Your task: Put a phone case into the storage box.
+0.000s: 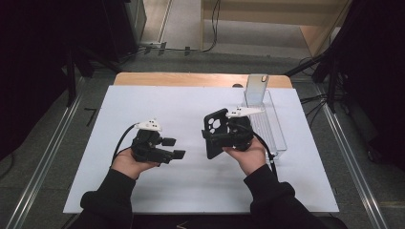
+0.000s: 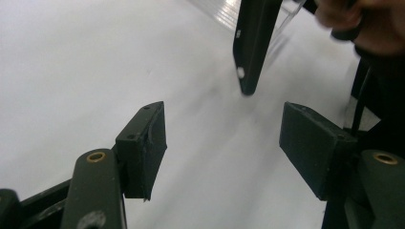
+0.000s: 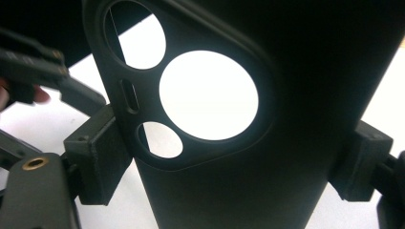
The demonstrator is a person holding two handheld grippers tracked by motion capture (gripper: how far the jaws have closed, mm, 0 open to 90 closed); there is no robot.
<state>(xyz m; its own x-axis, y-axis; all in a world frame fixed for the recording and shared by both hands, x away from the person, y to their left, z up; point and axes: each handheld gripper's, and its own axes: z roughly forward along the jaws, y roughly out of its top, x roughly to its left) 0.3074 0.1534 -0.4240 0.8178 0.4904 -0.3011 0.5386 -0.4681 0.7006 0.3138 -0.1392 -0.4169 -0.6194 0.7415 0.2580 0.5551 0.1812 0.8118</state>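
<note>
Black sleeves come in at the near edge of the high view, each hand carrying a gripper over the white table top (image 1: 191,191). No brand, label or writing can be read on anything here.

Right of centre, the right gripper (image 1: 220,136) holds a black phone case (image 1: 213,131) (its pads press on the case's two long edges, as the right gripper view shows). In that view the phone case (image 3: 267,143) stands with its long axis upright, the camera cutout with its three round holes at the top. From above, the case is held clear of the table, tilted, with the cutout end toward the far side and the other end toward the near side.

On the left, the left gripper (image 1: 173,148) points right, toward the case, with its jaws apart and nothing between them. In the left gripper view the left gripper (image 2: 224,143) looks past its open jaws at the case (image 2: 253,43) edge-on, well apart from the pads.

Just right of the case lies a clear plastic tray (image 1: 274,131), long axis running near to far, with an upright clear panel at its far end.
</note>
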